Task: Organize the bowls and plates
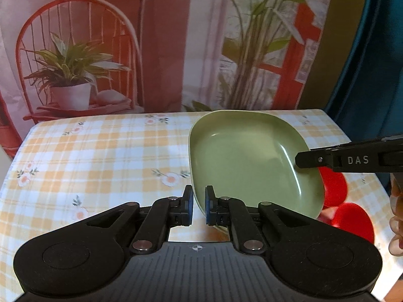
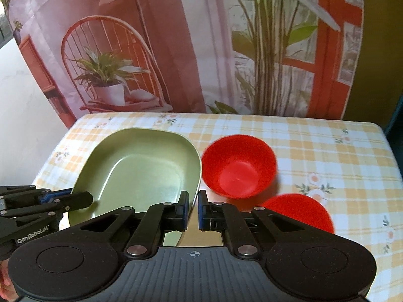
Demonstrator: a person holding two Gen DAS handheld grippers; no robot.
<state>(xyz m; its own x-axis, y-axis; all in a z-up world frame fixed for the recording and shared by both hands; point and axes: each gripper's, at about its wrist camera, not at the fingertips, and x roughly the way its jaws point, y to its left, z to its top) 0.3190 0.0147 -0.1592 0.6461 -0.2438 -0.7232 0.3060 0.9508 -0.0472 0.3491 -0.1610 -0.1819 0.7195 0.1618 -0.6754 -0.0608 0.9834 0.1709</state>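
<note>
Both tongs grip the green plate by its rim: the left tongs clamp its near-left edge, the right tongs its near-right edge. Just right of the plate, two red bowls sit on the checked floral tabletop, the nearer bowl partly hidden.

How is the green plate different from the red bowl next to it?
The green plate is wide, shallow and squarish with rounded corners; the red bowl is round, deeper and smaller across. The plate is pale green, the bowl bright red. The left gripper and right gripper each clamp the plate's rim, holding it tilted, while the bowl sits free on the checked tablecloth. Both are empty.
</note>
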